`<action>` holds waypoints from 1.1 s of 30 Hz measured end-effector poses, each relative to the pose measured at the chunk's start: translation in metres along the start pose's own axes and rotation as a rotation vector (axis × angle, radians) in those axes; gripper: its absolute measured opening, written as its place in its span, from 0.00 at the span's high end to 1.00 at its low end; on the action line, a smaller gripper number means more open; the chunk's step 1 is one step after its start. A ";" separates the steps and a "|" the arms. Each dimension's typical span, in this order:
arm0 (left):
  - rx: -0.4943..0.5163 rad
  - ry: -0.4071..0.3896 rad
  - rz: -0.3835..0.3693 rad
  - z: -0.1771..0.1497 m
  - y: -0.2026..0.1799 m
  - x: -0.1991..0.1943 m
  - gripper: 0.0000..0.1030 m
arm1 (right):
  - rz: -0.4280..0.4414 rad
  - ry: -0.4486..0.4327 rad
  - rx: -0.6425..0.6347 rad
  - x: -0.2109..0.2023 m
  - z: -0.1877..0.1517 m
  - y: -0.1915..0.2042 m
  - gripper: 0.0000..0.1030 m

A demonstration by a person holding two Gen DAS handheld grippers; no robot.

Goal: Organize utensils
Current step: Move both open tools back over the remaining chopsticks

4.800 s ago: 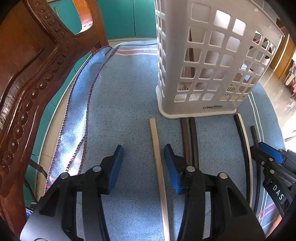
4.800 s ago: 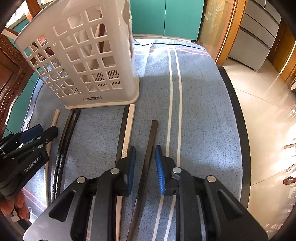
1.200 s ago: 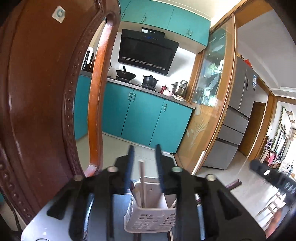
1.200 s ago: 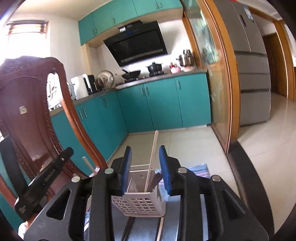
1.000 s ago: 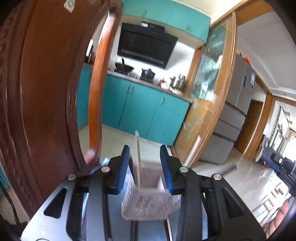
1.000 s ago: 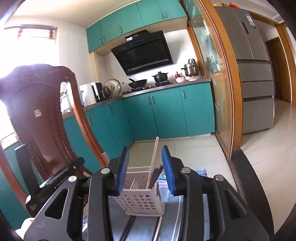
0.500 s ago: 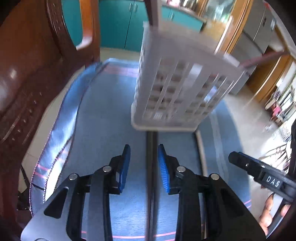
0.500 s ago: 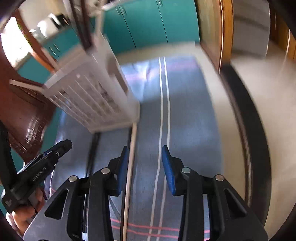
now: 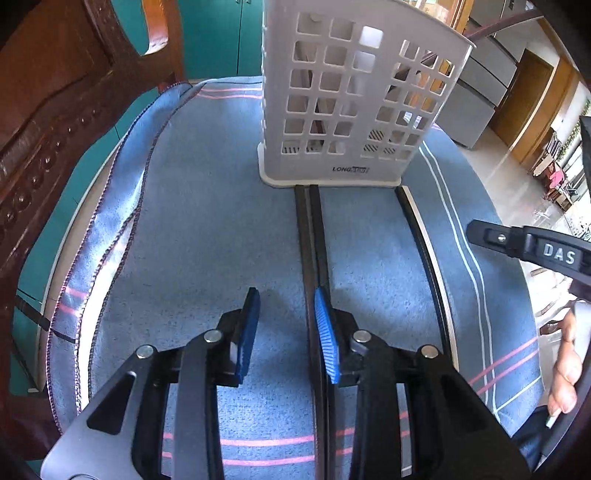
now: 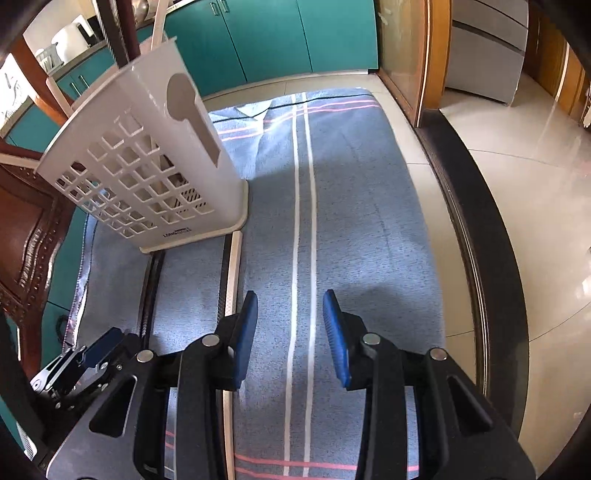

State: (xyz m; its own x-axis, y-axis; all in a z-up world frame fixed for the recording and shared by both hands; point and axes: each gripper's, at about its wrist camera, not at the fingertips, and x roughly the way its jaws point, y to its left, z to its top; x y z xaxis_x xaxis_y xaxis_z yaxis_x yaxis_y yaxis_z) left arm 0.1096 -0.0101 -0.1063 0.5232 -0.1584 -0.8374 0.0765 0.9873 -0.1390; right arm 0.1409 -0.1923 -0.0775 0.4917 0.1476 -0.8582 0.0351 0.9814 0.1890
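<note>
A white lattice utensil basket (image 9: pixel 354 107) stands on the blue cloth (image 9: pixel 207 236), with chopsticks sticking out of its top (image 10: pixel 122 33). A dark chopstick pair (image 9: pixel 312 236) lies in front of it, running under my left gripper's right finger. A black-and-pale pair (image 9: pixel 424 243) lies further right; it also shows in the right wrist view (image 10: pixel 231 273). My left gripper (image 9: pixel 286 332) is open and empty just above the cloth. My right gripper (image 10: pixel 290 336) is open and empty over the white stripes, right of the pale pair. The basket also shows in the right wrist view (image 10: pixel 147 173).
A carved wooden chair (image 9: pixel 55 110) stands close on the left. The table's dark edge (image 10: pixel 476 236) runs along the right, with tiled floor beyond. Teal cabinets (image 10: pixel 277 33) are at the back. The right gripper's body (image 9: pixel 535 249) reaches in at right.
Both grippers came down from above the basket to low over the cloth and opened wider. The chopsticks held earlier now stand in the basket.
</note>
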 end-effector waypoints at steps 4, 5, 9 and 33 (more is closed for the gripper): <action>0.023 0.008 -0.031 -0.001 -0.004 0.000 0.88 | 0.000 -0.002 -0.035 0.004 -0.002 0.015 0.65; 0.024 0.009 -0.031 -0.001 -0.005 0.000 0.89 | 0.002 -0.004 -0.043 0.003 -0.003 0.017 0.65; -0.007 -0.016 0.007 0.002 0.000 -0.005 0.91 | 0.013 -0.015 -0.073 0.004 -0.004 0.028 0.65; -0.076 -0.029 0.032 0.007 0.023 -0.014 0.88 | 0.183 -0.016 -0.104 -0.009 -0.018 0.040 0.88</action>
State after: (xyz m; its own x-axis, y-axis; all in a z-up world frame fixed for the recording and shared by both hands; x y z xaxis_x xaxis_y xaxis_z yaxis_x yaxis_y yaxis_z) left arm 0.1097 0.0144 -0.0942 0.5491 -0.1257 -0.8263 -0.0049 0.9881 -0.1535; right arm 0.1218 -0.1522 -0.0704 0.4954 0.3238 -0.8060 -0.1458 0.9457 0.2903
